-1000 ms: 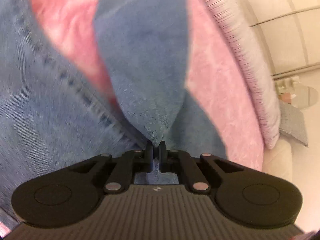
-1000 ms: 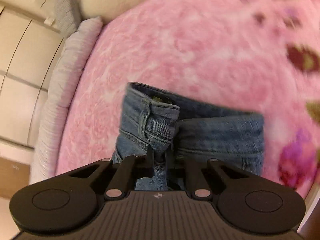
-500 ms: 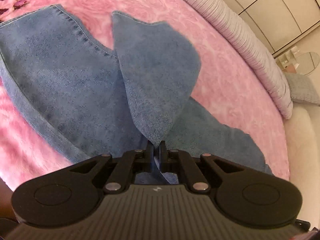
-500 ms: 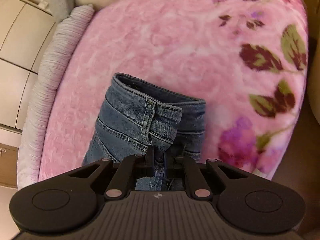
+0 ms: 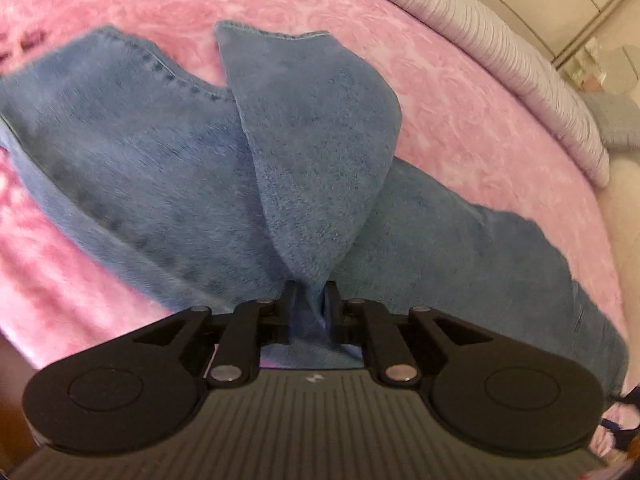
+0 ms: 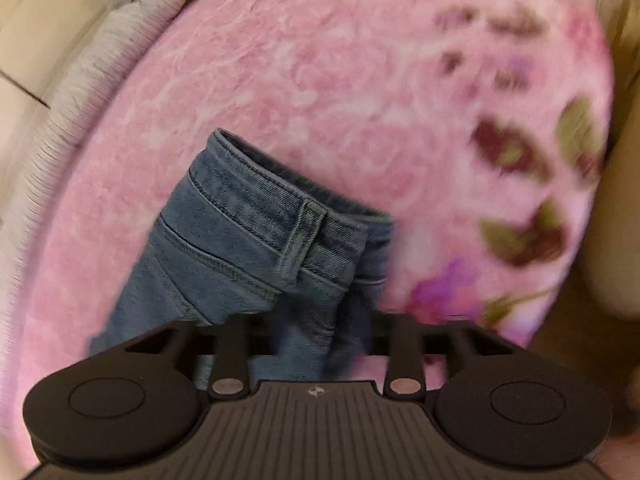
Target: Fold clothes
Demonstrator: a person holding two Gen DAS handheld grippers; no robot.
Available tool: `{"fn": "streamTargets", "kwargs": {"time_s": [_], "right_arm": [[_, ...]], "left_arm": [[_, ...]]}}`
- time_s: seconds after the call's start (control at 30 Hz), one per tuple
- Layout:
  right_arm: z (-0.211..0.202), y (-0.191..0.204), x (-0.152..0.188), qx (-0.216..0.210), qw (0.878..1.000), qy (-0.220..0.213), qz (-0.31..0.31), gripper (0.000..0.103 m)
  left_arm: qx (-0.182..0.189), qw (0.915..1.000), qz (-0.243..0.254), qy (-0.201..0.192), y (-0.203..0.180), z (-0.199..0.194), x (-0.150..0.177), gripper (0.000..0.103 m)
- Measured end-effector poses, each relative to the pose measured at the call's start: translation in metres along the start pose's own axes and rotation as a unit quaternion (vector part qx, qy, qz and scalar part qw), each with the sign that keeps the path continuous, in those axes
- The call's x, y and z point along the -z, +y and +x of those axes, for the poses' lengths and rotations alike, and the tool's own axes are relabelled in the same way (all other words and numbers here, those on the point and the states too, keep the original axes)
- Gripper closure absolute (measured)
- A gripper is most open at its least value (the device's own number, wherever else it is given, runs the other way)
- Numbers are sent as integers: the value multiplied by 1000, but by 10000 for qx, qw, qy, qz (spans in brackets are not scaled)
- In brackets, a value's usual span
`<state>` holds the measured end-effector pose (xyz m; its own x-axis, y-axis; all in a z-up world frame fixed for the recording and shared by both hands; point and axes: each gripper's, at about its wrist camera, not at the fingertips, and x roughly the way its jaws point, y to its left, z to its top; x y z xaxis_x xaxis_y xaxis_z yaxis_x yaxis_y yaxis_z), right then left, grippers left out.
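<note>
A pair of blue jeans (image 5: 132, 152) lies on a pink blanket (image 5: 460, 92). My left gripper (image 5: 309, 300) is shut on a pointed fold of a jeans leg (image 5: 316, 168) that rises up from between the fingers. In the right wrist view the waistband end of the jeans (image 6: 256, 216) with a belt loop (image 6: 300, 240) lies just ahead of my right gripper (image 6: 316, 332). Its fingers look spread wide apart and blurred, with the denim loose between them.
A ribbed lilac pillow (image 5: 520, 64) runs along the far edge of the bed; it also shows in the right wrist view (image 6: 80, 92). The blanket has a flower print (image 6: 520, 200) on the right. Cream cupboard doors (image 6: 32, 40) stand beyond.
My right gripper has opened and let go of the waistband, which now lies flatter on the blanket. My left gripper still pinches the leg fold and has come lower over the jeans.
</note>
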<state>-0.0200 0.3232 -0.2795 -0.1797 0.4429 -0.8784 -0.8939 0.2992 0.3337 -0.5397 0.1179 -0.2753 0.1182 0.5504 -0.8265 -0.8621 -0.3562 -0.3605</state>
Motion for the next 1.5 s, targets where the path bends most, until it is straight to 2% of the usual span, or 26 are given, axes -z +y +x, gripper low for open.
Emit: {"fn": "streamTargets", "kwargs": {"time_s": [0.07, 0.17, 0.27, 0.4, 0.57, 0.63, 0.77, 0.9, 1.1, 1.2, 1.33, 1.5], "right_arm": [[-19, 7, 4, 288, 9987, -292, -318, 37], [-39, 16, 17, -123, 9981, -317, -511, 39], [-37, 34, 38, -619, 9953, 180, -718, 46], [-19, 75, 72, -832, 9857, 850, -1191, 49], [-5, 138, 114, -991, 9660, 1380, -1948, 48], [-3, 159, 131, -943, 9583, 1428, -2290, 44], [-5, 185, 164, -770, 9533, 1409, -2558, 43], [-6, 208, 193, -608, 9590, 1379, -2399, 43], [-1, 241, 221, -380, 9736, 1177, -1921, 43], [7, 254, 227, -284, 9808, 1094, -1587, 41], [3, 261, 234, -115, 9855, 967, -1388, 37], [0, 258, 239, 175, 9896, 869, -1135, 36]], "left_arm": [[-115, 9999, 109, 40, 0, -13, 2, 91], [-202, 9996, 158, 73, 4, -33, 7, 91], [-292, 9995, 32, 81, 10, -46, 4, 91], [-544, 9984, 49, 140, 15, -54, -7, 88], [-1239, 9878, 683, 657, 12, -44, -29, 79], [-1247, 9857, 783, 816, 16, -39, -38, 72], [-1009, 9853, 913, 1034, 36, -29, -58, 71], [-740, 9869, 886, 1128, 65, -23, -87, 74], [102, 9917, 873, 943, 94, -6, -149, 75], [665, 9930, 305, 928, 109, 17, -180, 73], [1156, 9867, -523, 1014, 125, 58, -209, 71], [1153, 9814, -1127, 1044, 131, 103, -225, 68]]}}
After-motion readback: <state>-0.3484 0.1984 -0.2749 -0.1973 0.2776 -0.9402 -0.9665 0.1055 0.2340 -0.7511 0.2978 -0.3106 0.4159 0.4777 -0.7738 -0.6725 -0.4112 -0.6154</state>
